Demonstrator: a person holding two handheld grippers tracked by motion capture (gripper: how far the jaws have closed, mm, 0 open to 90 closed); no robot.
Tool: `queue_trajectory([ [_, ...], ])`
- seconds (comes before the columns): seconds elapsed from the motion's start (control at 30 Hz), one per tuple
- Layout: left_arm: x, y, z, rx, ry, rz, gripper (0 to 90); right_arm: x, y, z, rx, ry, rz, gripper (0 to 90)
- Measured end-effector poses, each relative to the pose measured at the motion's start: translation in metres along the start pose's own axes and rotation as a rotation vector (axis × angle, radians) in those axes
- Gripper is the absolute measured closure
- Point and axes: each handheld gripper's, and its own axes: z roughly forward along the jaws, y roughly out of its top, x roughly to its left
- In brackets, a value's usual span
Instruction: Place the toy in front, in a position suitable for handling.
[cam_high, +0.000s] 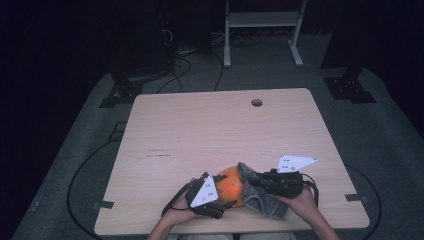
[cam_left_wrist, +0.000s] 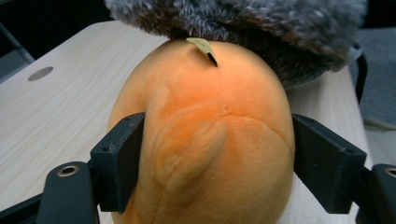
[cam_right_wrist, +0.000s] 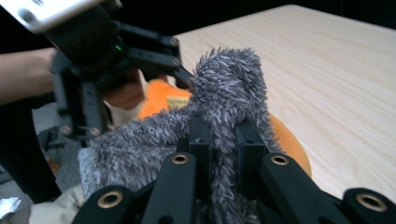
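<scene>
I find the orange plush toy (cam_high: 231, 186) sitting on the wooden table (cam_high: 215, 130) close to its near edge, between my two hands. My left gripper (cam_high: 227, 192) has it from the left side: in the left gripper view the two black jaws stand on either flank of the toy's rounded body (cam_left_wrist: 205, 140), their pads against the plush, so the fingers are pinching the toy rather than standing free. A small pale tag (cam_left_wrist: 201, 48) with a dark tip lies on the top of the toy, just under the edge of the grey fabric. The grey fuzzy cloth (cam_high: 260, 195) lies draped over the right side of the toy and hangs down toward the table edge. My right gripper (cam_high: 252, 182) holds that cloth: in the right gripper view its jaws are pressed nearly together with a bunched fold of the grey pile (cam_right_wrist: 229, 102) squeezed upright between them, the rest of the cloth spilling off to the left over the orange toy (cam_right_wrist: 156, 100). The same view shows the left gripper (cam_right_wrist: 180, 77) beyond the cloth, bearing on the toy. The grey three-cornered plate (cam_high: 296, 162) on the right gripper tilts up above the hand. A round hole (cam_high: 257, 102) marks the table's far side
</scene>
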Motion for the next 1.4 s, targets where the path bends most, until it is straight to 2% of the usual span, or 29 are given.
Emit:
queue_trajectory([
  [0.1, 0.001, -0.001, -0.001, -0.006, -0.008, -0.008, 22.3, -0.010, -0.007, -0.004, 0.033, -0.048, 0.017, 79.9],
  [0.13, 0.002, -0.002, -0.001, -0.006, -0.013, -0.006, 22.3, -0.010, -0.007, -0.004, 0.033, -0.048, 0.017, 79.9],
  [0.17, 0.002, -0.002, -0.002, -0.005, -0.013, -0.005, 21.9, -0.018, -0.013, -0.006, 0.054, -0.072, 0.048, 79.9],
  [0.23, 0.003, -0.002, -0.001, -0.006, -0.013, -0.016, 20.4, -0.022, -0.015, -0.009, 0.063, -0.082, 0.067, 79.9],
  [0.3, 0.003, -0.002, -0.001, -0.009, -0.012, -0.022, 18.2, -0.020, -0.013, -0.011, 0.049, -0.077, 0.052, 79.9],
  [0.4, 0.007, -0.001, -0.004, -0.005, -0.018, -0.049, 14.0, -0.017, -0.011, -0.008, 0.056, -0.077, 0.032, 79.9],
  [0.5, 0.014, -0.002, -0.008, 0.014, -0.005, -0.110, 6.1, -0.019, -0.015, -0.005, 0.061, -0.062, 0.048, 79.9],
  [0.53, 0.019, -0.005, -0.008, 0.039, -0.025, -0.171, 5.5, -0.021, -0.017, -0.005, 0.057, -0.061, 0.060, 79.9],
  [0.6, 0.019, -0.007, -0.005, 0.047, -0.040, -0.177, 8.2, -0.025, -0.019, -0.006, 0.063, -0.067, 0.072, 79.9],
  [0.63, 0.019, -0.007, -0.005, 0.047, -0.040, -0.177, 11.8, -0.025, -0.019, -0.006, 0.063, -0.067, 0.072, 79.9],
  [0.67, 0.017, -0.007, -0.005, 0.044, -0.040, -0.159, 11.8, -0.026, -0.020, -0.007, 0.067, -0.072, 0.076, 79.8],
  [0.73, 0.015, -0.005, -0.005, 0.050, -0.028, -0.128, 20.5, -0.027, -0.017, -0.009, 0.057, -0.080, 0.082, 79.9],
  [0.8, 0.013, -0.005, -0.005, 0.051, -0.021, -0.098, 22.0, -0.025, -0.015, -0.011, 0.042, -0.076, 0.079, 79.9],
  [0.83, 0.012, -0.005, -0.005, 0.049, -0.024, -0.086, 23.4, -0.023, -0.012, -0.013, 0.013, -0.057, 0.076, 79.9],
  [0.87, 0.011, -0.005, -0.005, 0.052, -0.028, -0.070, 25.2, -0.020, -0.006, -0.013, -0.053, 0.005, 0.080, 79.8],
  [0.9, 0.010, -0.005, -0.005, 0.049, -0.030, -0.060, 25.5, -0.019, -0.004, -0.012, -0.055, 0.019, 0.075, 79.8],
  [0.93, 0.008, -0.005, -0.005, 0.048, -0.031, -0.049, 25.8, -0.018, -0.003, -0.009, -0.039, 0.012, 0.066, 79.8],
  [0.97, 0.006, -0.005, -0.006, 0.053, -0.032, -0.013, 25.9, -0.019, -0.005, -0.005, -0.018, -0.002, 0.056, 79.8],
  [1.07, 0.006, -0.005, -0.006, 0.047, -0.031, -0.012, 26.1, -0.024, -0.011, -0.002, -0.012, -0.003, 0.081, 79.9],
  [1.2, 0.006, -0.006, -0.006, 0.039, -0.037, -0.008, 26.0, -0.037, -0.021, -0.005, 0.044, -0.077, 0.124, 79.8],
  [1.27, 0.006, -0.007, -0.007, 0.041, -0.040, -0.016, 25.7, -0.045, -0.028, -0.007, 0.077, -0.087, 0.163, 79.8],
  [1.33, 0.008, -0.008, -0.007, 0.041, -0.048, -0.035, 23.6, -0.047, -0.029, -0.009, 0.096, -0.102, 0.171, 79.9],
  [1.37, 0.009, -0.009, -0.007, 0.041, -0.050, -0.040, 22.8, -0.046, -0.028, -0.011, 0.084, -0.099, 0.163, 79.9],
  [1.4, 0.009, -0.009, -0.006, 0.035, -0.051, -0.047, 22.3, -0.042, -0.023, -0.015, 0.040, -0.070, 0.153, 79.9],
])
